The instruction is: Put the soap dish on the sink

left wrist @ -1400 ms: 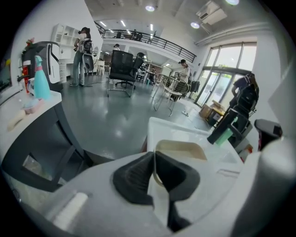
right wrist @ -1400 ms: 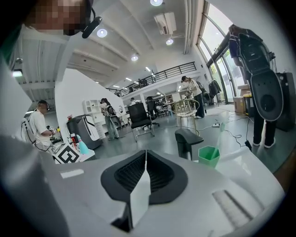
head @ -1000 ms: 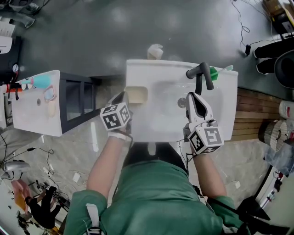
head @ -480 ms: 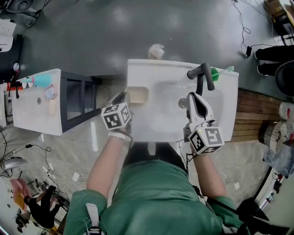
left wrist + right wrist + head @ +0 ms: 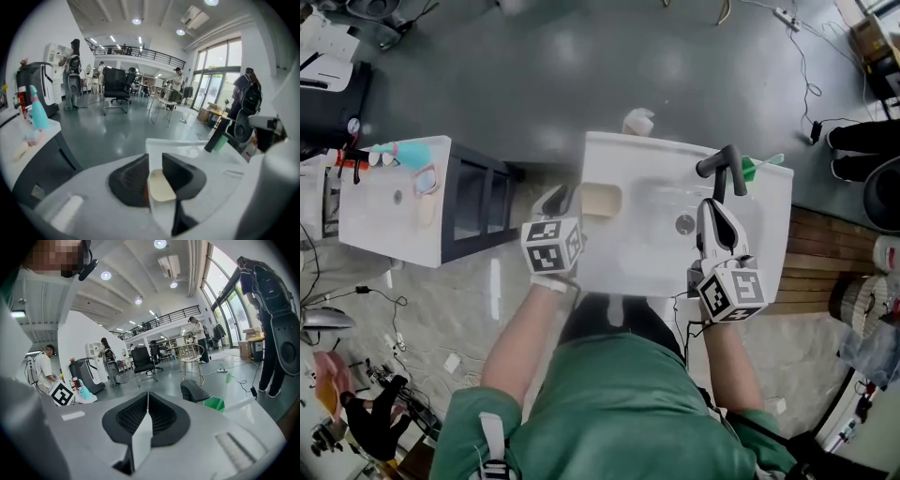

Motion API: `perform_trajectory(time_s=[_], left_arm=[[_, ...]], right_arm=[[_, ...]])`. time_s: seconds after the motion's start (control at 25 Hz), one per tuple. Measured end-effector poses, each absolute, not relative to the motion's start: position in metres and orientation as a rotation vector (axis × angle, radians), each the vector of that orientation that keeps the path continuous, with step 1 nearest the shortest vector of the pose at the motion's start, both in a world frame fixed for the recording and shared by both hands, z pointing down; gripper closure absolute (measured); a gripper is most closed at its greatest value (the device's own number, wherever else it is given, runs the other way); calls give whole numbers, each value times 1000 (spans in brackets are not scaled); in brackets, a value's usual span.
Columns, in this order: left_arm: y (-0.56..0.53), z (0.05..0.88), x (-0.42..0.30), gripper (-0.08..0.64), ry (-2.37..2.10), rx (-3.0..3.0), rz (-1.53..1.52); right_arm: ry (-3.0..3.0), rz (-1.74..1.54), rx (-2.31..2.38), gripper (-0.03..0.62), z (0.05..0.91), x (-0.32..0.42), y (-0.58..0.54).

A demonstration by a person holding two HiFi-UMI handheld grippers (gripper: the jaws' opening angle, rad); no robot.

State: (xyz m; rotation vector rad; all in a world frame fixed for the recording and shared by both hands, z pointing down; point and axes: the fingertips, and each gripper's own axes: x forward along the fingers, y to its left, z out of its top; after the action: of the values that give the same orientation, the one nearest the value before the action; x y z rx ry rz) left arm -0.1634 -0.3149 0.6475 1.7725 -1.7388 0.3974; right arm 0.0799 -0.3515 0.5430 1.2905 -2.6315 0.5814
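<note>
The cream soap dish (image 5: 601, 200) lies on the left rim of the white sink (image 5: 666, 272). My left gripper (image 5: 565, 201) sits at the dish's left edge. In the left gripper view its jaws stand a little apart, shut on the soap dish (image 5: 162, 187), with the left gripper (image 5: 155, 169) over the sink rim. My right gripper (image 5: 715, 214) hovers over the basin just below the black faucet (image 5: 722, 166). It is shut and holds nothing, and in the right gripper view the pads of the right gripper (image 5: 146, 414) meet.
A green item (image 5: 750, 167) lies behind the faucet. A crumpled white thing (image 5: 638, 122) sits on the floor behind the sink. A white cabinet (image 5: 389, 211) with a teal bottle (image 5: 411, 153) stands to the left. Wooden decking (image 5: 825, 262) and cables lie to the right.
The head view has shifted a little, so everything sits lower and further right in the picture. Both grippers keep their places relative to the sink and the dish.
</note>
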Motion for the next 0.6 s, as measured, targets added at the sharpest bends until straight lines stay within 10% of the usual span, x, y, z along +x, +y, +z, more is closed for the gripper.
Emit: perform_trajectory(time_s=[0.6], left_arm=[[-301,475,-153,499,-1828,2078,141]], right_arm=[[-2710,377,1346,583,461,78,-339]])
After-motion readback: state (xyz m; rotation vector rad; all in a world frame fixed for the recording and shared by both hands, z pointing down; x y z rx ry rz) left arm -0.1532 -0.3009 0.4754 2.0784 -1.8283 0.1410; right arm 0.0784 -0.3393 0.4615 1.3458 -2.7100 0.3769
